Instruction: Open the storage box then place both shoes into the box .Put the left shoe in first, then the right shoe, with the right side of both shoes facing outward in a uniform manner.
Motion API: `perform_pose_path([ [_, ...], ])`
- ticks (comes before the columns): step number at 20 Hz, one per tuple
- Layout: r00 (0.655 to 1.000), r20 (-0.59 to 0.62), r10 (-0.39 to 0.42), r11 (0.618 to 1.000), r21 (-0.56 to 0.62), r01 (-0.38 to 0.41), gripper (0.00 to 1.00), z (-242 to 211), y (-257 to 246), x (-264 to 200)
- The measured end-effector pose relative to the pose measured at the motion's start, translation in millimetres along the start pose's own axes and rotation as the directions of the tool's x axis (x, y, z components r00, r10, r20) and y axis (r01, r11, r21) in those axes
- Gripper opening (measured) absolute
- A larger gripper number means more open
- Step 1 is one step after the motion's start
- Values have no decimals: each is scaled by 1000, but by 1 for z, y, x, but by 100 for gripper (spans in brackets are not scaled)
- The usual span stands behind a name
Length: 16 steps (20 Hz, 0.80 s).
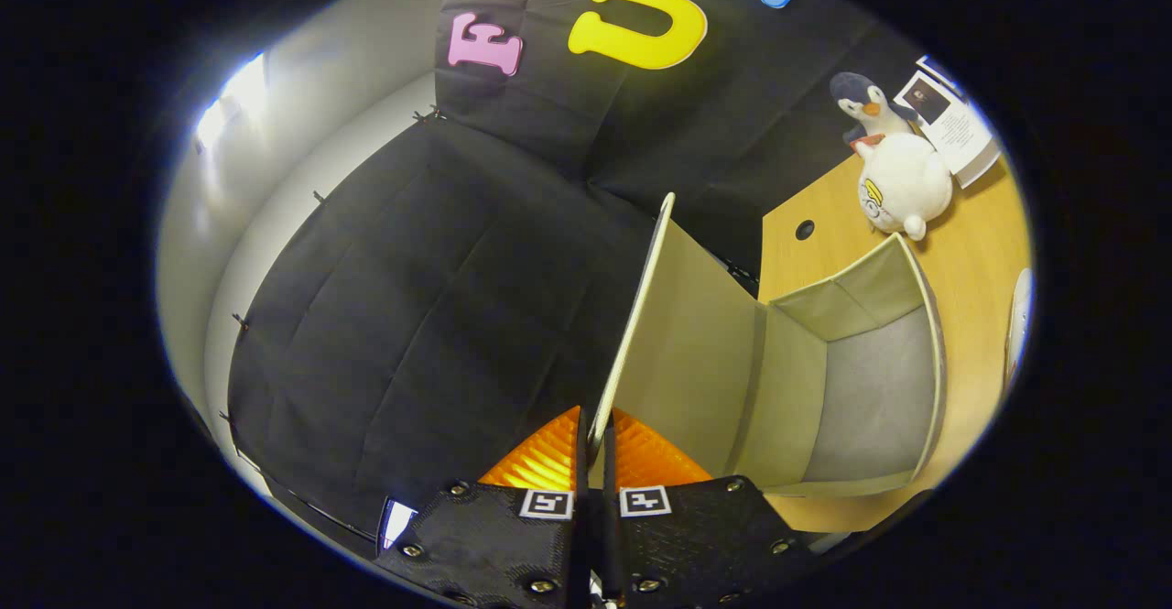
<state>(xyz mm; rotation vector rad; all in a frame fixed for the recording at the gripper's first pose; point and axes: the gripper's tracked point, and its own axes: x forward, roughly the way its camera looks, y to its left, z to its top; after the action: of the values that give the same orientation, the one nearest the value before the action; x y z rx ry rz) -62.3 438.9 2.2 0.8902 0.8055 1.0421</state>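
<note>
My gripper [596,440] is shut on the edge of the storage box lid [682,353], a beige flap that stands raised and runs straight out ahead of the fingers. To the right of the lid the storage box [929,353] lies open, showing a grey floor and beige fabric walls with nothing inside. Both fingers press on the lid's near edge from either side. The view is tilted, so the box and the wooden table [971,224] lean to the right.
A white plush toy [905,186] and a penguin plush [865,105] sit on the table beyond the box, next to a printed sheet [952,124]. A small round hole [805,230] is in the tabletop. A white object's edge [1018,320] shows right of the box.
</note>
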Motion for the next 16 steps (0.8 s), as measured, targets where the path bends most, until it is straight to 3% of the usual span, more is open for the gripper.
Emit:
perform_pose_path([
  [8,998,-54,-36,991,-127,29,4,-36,19,57],
  [9,997,-66,-44,987,-159,33,13,-42,20,62],
  [10,996,-79,-36,980,-198,20,13,-46,24,64],
  [12,997,-58,-42,959,-284,24,35,-41,21,66],
  [13,998,-38,-49,947,-319,34,61,-35,21,64],
  [15,997,5,-73,932,-355,70,98,-23,18,58],
  [16,996,28,-89,928,-360,93,97,-15,13,52],
])
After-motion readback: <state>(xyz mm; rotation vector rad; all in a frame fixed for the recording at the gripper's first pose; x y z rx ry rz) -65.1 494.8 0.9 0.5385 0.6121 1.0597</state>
